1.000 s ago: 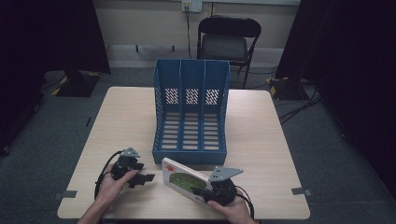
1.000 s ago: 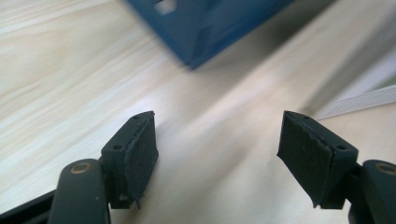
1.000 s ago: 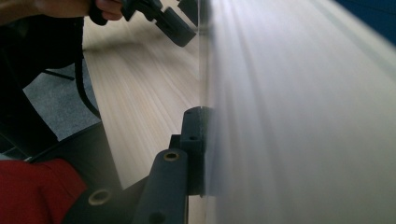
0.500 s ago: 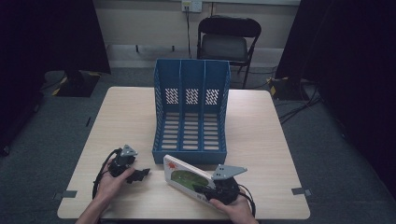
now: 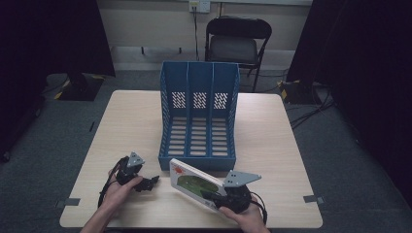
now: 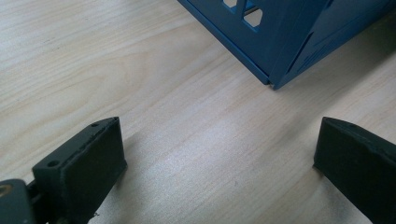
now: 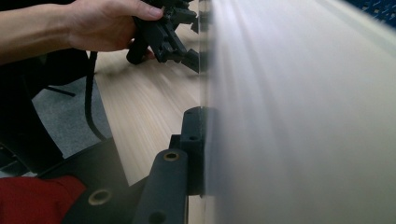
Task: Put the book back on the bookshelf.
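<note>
At the near edge of a pale wood surface, the right tool is clamped on the lower edge of a thin white book, held tilted just above the surface, its upper end pointing toward the blue file rack. The cover shows a green oval picture and a small red mark near its top corner; any writing is too small to read. In the right gripper view the book's pale cover runs blurred down the right side, with one black jaw pressed flat against it. To the left, well apart from the book, the left tool rests low over the surface in the person's left hand, jaws spread wide with nothing between them. In the left gripper view its two black jaws frame bare wood, with the rack's near corner ahead. Behind both tools stands the blue three-slot file rack, mid-surface, its slots empty. Beyond the surface, a black folding chair stands against the wall.
</note>
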